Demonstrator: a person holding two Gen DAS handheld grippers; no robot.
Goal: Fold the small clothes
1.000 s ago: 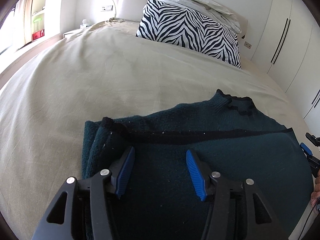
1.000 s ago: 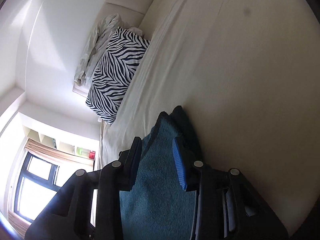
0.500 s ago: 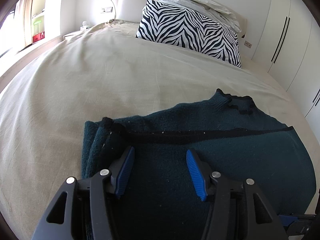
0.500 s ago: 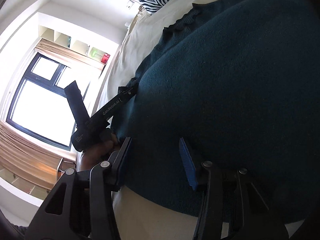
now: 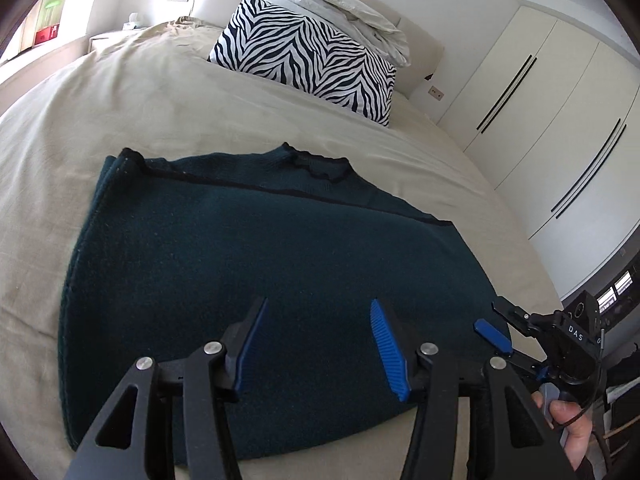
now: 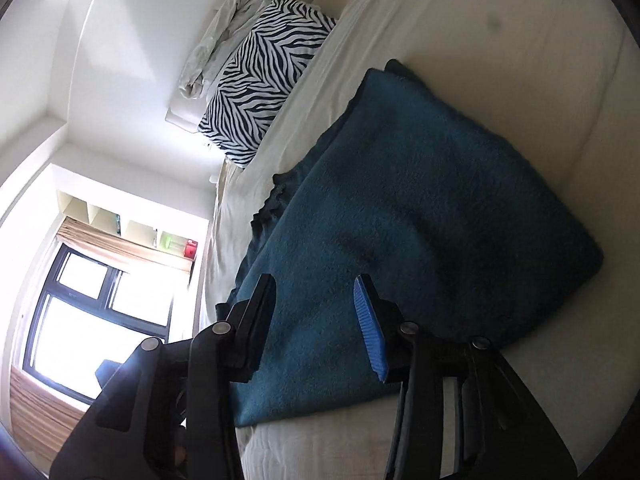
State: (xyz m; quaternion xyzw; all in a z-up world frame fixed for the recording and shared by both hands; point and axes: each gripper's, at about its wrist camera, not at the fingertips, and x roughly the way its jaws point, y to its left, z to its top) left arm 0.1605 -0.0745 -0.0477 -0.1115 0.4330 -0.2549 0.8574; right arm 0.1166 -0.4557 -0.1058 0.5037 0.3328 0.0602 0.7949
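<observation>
Legible text: one item. The letters "DAS", white on black, stand on the body of the right gripper (image 5: 502, 322) at the right edge of the left wrist view; a further letter, seemingly "G", follows at the housing's edge, cut off. No other text readable.

A dark teal sweater (image 5: 248, 264) with black trim, a beige bedsheet (image 5: 132, 112), a black-and-white zebra-striped pillow (image 5: 308, 60).
</observation>
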